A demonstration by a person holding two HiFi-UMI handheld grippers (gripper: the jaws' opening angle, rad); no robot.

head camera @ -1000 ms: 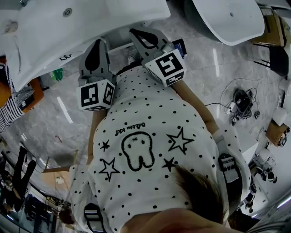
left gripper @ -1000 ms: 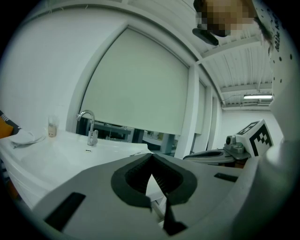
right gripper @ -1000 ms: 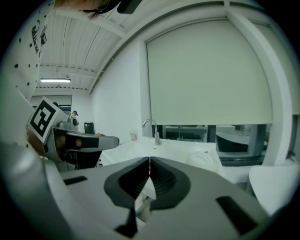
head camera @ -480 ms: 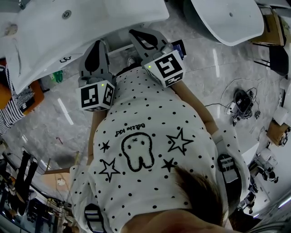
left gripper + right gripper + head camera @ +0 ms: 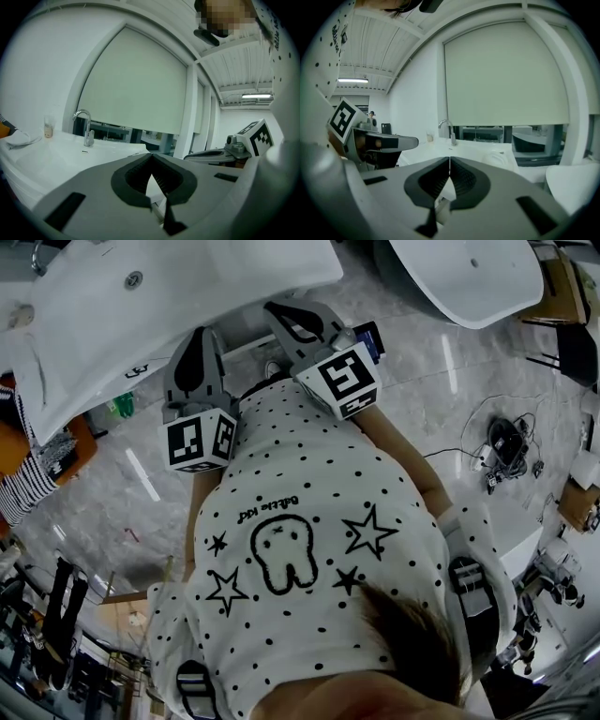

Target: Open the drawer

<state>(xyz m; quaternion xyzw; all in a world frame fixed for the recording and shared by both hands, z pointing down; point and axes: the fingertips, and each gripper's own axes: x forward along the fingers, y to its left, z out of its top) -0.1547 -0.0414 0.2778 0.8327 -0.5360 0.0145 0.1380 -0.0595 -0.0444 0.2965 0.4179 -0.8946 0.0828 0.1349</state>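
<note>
Grey left gripper (image 5: 151, 158) and right gripper (image 5: 449, 160): jaws pressed together, empty. Curved chrome tap (image 5: 85, 127) at 9 o'clock on white counter (image 5: 51, 161), left gripper view. Grey marble floor (image 5: 441, 371) in head view alone.

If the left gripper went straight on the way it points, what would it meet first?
Probably the white washbasin counter: its near edge lies right ahead of the left gripper. Depth is unclear; it might pass just over the rim.

The white sink counter (image 5: 187, 296) blocks the way ahead; marble floor (image 5: 422, 381) lies open rightward.
</note>
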